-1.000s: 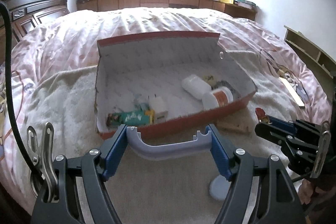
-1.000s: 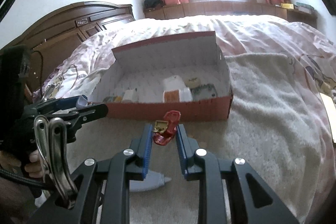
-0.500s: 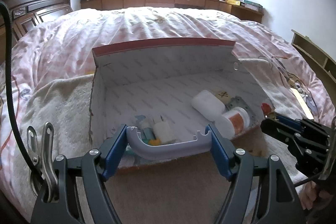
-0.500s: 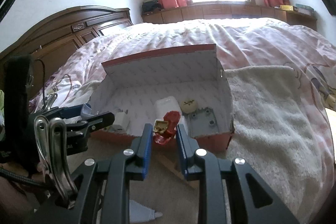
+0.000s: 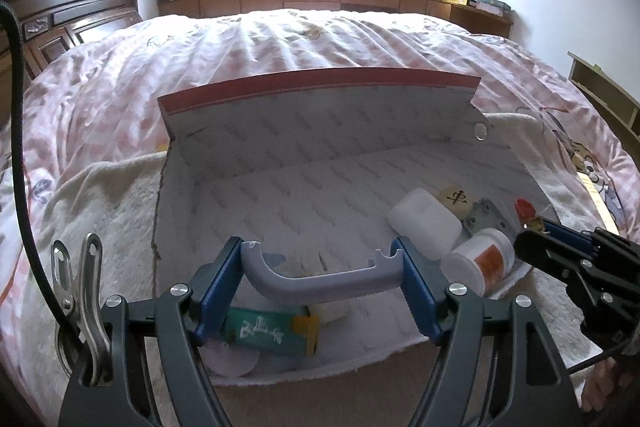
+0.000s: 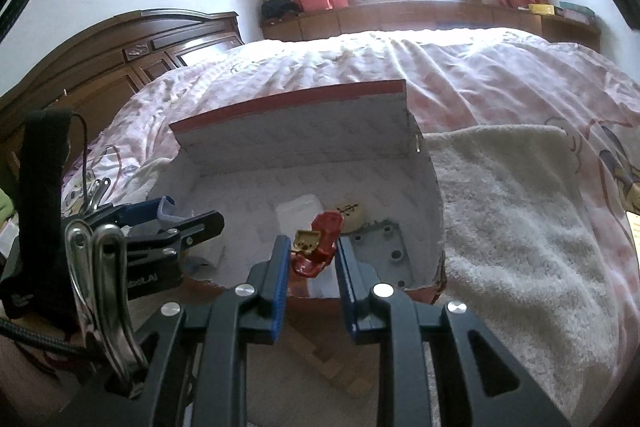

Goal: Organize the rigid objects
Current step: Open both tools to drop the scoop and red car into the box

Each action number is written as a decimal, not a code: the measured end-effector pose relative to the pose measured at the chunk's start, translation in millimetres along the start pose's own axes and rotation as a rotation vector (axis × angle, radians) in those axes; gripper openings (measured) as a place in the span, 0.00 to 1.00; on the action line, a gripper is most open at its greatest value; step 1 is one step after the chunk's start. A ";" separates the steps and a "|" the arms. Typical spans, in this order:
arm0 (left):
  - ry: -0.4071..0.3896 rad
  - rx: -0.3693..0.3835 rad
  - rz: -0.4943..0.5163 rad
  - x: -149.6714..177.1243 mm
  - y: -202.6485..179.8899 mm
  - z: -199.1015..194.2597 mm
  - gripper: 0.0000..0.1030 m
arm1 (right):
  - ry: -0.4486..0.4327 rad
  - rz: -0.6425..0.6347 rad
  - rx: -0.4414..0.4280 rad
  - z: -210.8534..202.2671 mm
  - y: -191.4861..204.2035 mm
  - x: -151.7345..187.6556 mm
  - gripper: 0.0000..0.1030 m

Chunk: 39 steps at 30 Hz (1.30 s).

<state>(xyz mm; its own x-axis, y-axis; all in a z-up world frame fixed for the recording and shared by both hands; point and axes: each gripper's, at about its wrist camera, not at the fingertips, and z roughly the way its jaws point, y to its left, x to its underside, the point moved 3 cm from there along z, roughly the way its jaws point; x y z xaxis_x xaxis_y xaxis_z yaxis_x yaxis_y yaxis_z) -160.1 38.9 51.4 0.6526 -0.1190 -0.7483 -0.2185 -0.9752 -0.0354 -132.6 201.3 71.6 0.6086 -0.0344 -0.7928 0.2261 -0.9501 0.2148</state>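
I am holding two grippers over a cardboard box (image 5: 320, 115), red outside, white printed lining, sitting mid-frame on a fuzzy cream towel (image 6: 512, 211) over a pink quilt (image 5: 280, 43).

My left gripper (image 5: 320, 269) is pinching a curved, smooth grey plastic handle (image 5: 320, 277) end to end, jaws wide, at lower centre.

My right gripper (image 6: 311, 251) is squeezing a glossy red toy car (image 6: 322, 241), jaws narrow, above the box's near right corner.

Inside the box are lying a white block (image 5: 424, 223), a round jar (image 5: 480, 263), a grey drilled plate (image 6: 384, 247) and a green packet (image 5: 264, 335).
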 end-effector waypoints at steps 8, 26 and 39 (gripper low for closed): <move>0.040 0.005 -0.016 2.3 0.7 11.2 0.73 | 0.016 0.030 0.011 7.6 -9.1 1.9 0.23; 0.017 -0.014 0.016 3.4 -4.5 6.1 0.81 | -0.006 0.045 0.021 2.9 -13.0 0.9 0.44; 0.003 0.004 0.038 7.8 -14.3 -12.8 0.81 | -0.019 0.036 -0.006 -14.5 -4.4 5.0 0.44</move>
<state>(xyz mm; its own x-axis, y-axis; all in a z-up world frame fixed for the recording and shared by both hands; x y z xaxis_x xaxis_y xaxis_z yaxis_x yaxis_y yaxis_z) -142.6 49.6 54.5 0.6462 -0.1564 -0.7470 -0.2459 -0.9692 -0.0098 -119.4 209.8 75.0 0.6022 -0.0744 -0.7949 0.2089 -0.9463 0.2468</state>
